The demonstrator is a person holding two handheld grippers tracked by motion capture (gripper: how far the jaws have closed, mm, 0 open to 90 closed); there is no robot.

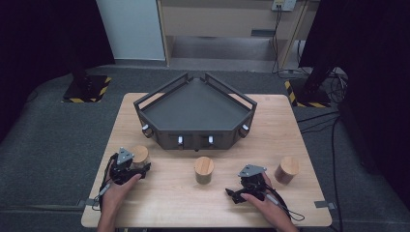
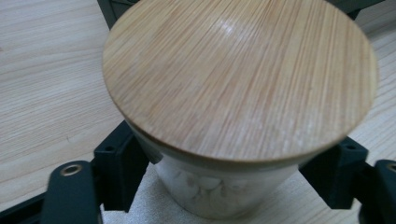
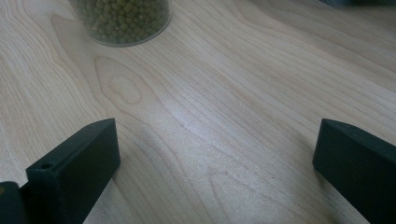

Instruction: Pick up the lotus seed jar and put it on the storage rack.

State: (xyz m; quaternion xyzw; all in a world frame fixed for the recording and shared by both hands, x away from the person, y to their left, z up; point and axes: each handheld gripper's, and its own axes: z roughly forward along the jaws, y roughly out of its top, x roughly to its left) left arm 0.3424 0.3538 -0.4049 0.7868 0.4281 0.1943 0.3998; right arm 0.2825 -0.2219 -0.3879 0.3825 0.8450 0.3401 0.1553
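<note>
A glass jar with a bamboo lid and pale white contents stands at the table's left, seen also from above as the left jar. My left gripper is shut on its glass body just under the lid, one black jaw pressing on each side; in the high view the left gripper sits right against it. My right gripper rests low over bare wood near the front, its jaws pointing left. In the right gripper view the right gripper is open with nothing between its jaws.
A jar of green beans stands ahead of the right gripper; it is the middle jar. A brown-filled jar is at the right. A dark five-sided tray with railings occupies the table's far half.
</note>
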